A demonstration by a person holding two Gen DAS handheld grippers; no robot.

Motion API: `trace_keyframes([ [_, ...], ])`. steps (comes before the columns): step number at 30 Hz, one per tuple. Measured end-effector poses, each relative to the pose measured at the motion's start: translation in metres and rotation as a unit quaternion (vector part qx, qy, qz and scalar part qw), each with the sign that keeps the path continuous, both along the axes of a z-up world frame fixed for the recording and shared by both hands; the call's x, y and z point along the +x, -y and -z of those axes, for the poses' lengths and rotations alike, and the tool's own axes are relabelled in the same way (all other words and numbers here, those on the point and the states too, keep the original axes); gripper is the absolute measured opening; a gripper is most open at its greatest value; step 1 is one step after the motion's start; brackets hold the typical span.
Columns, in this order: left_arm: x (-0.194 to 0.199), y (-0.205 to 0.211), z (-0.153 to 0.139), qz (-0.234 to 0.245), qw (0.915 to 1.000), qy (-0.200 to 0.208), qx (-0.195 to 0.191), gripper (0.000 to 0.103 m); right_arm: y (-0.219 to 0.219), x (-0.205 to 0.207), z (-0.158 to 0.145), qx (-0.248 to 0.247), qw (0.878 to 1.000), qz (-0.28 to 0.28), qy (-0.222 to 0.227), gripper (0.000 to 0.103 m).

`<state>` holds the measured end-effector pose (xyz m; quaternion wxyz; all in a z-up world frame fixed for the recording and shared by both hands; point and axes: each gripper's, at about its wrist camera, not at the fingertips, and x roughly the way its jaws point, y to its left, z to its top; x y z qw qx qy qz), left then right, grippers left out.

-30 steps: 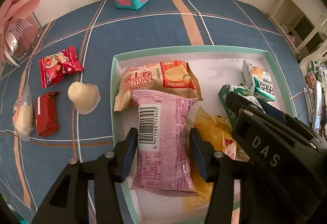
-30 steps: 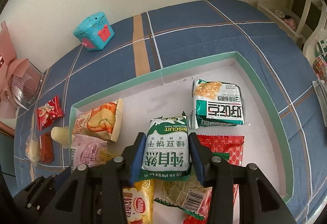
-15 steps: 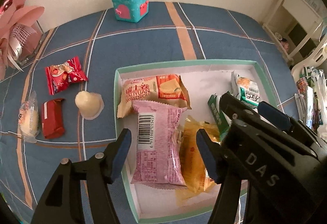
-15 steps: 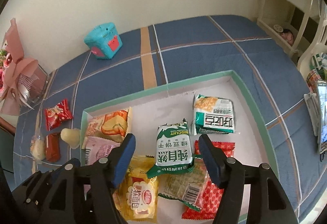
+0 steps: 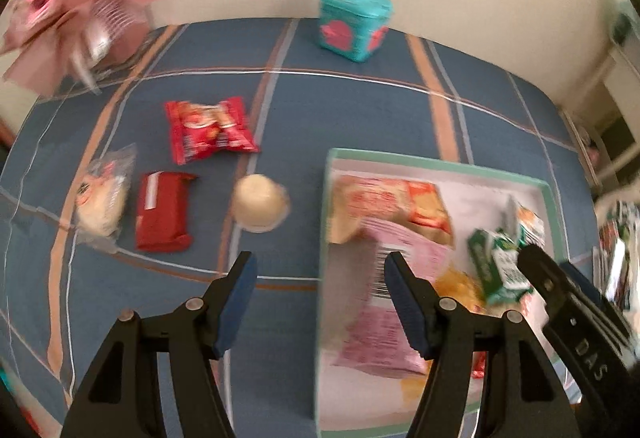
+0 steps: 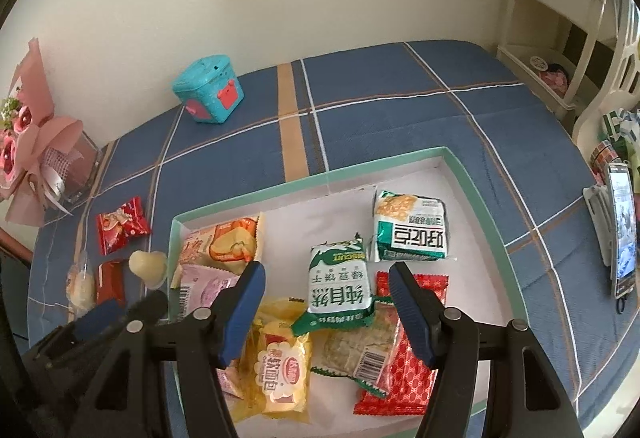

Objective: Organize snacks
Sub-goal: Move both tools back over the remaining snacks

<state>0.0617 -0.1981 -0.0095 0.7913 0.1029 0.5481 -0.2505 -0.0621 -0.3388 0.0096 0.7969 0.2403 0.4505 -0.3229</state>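
A shallow green-rimmed box (image 6: 460, 166) (image 5: 440, 160) on the blue plaid cloth holds several snack packs. Among them are a pink pack (image 5: 384, 322), an orange pack (image 5: 392, 206), a green-and-white biscuit pack (image 6: 340, 286) and a yellow bread pack (image 6: 280, 362). Left of the box lie a red wrapped pack (image 5: 208, 128), a dark red bar (image 5: 162, 210), a pale jelly cup (image 5: 260, 204) and a clear-wrapped cake (image 5: 102, 198). My left gripper (image 5: 320, 302) hangs open and empty over the box's left rim. My right gripper (image 6: 326, 308) is open above the biscuit pack, not touching it.
A teal toy box (image 6: 208, 90) stands near the wall at the back. A pink bouquet (image 6: 32, 146) sits at the far left. A phone on a stand (image 6: 620, 234) and white shelving (image 6: 560, 38) are at the right edge.
Both grippers opened, letting go of the pink pack and the biscuit pack, and rose. The left gripper then swung left, from over the pink pack to the box's left rim.
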Motion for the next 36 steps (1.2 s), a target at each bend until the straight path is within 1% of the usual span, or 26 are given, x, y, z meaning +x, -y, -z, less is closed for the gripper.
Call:
trace_keyframes([
  [3, 0.009, -0.013, 0.002, -0.027, 0.9996, -0.003, -0.001, 0.067, -0.007, 0.006, 0.002, 0.001, 1.0, -0.011, -0.005, 0.068],
  [6, 0.015, -0.021, 0.003, -0.04, 0.9992, -0.002, 0.001, 0.067, -0.015, 0.011, 0.003, 0.003, 1.0, -0.024, -0.006, 0.068],
  [11, 0.018, -0.027, 0.005, -0.047, 0.9989, -0.005, -0.001, 0.067, -0.026, 0.019, 0.003, 0.0, 0.999, -0.042, -0.009, 0.068],
  [17, 0.017, -0.023, 0.005, -0.043, 0.9991, -0.003, 0.002, 0.067, -0.027, 0.021, 0.004, -0.001, 0.999, -0.045, -0.013, 0.068],
  [18, 0.017, -0.022, 0.006, -0.042, 0.9991, -0.002, 0.004, 0.071, -0.027, 0.021, 0.005, -0.001, 0.999, -0.044, -0.014, 0.068],
  [19, 0.017, -0.021, 0.007, -0.041, 0.9991, 0.0, 0.009, 0.084, -0.027, 0.021, 0.005, -0.001, 0.999, -0.045, -0.015, 0.069],
  [20, 0.016, -0.02, 0.007, -0.041, 0.9991, 0.004, 0.013, 0.089, -0.027, 0.022, 0.006, -0.002, 0.999, -0.046, -0.016, 0.075],
  [21, 0.016, -0.02, 0.008, -0.041, 0.9989, 0.013, 0.019, 0.092, -0.028, 0.022, 0.007, -0.004, 0.999, -0.048, -0.019, 0.08],
  [22, 0.016, -0.02, 0.008, -0.044, 0.9984, 0.022, 0.028, 0.092, -0.028, 0.023, 0.007, -0.007, 0.999, -0.048, -0.021, 0.086],
  [23, 0.016, -0.02, 0.008, -0.045, 0.998, 0.028, 0.035, 0.093, -0.028, 0.023, 0.008, -0.009, 0.999, -0.048, -0.024, 0.09],
  [25, 0.017, -0.022, 0.01, -0.047, 0.9977, 0.031, 0.036, 0.096, -0.028, 0.023, 0.008, -0.007, 0.998, -0.051, -0.023, 0.091],
  [28, 0.019, -0.025, 0.01, -0.054, 0.9972, 0.036, 0.036, 0.098, -0.029, 0.024, 0.009, -0.009, 0.998, -0.054, -0.023, 0.092],
  [32, 0.022, -0.029, 0.01, -0.065, 0.9963, 0.045, 0.034, 0.099, -0.029, 0.024, 0.009, -0.016, 0.998, -0.058, -0.025, 0.103],
  [33, 0.022, -0.029, 0.009, -0.067, 0.9963, 0.046, 0.03, 0.1, -0.03, 0.024, 0.008, -0.018, 0.998, -0.058, -0.022, 0.103],
  [36, 0.023, -0.03, 0.007, -0.07, 0.9961, 0.051, 0.019, 0.101, -0.029, 0.024, 0.007, -0.02, 0.998, -0.058, -0.015, 0.103],
])
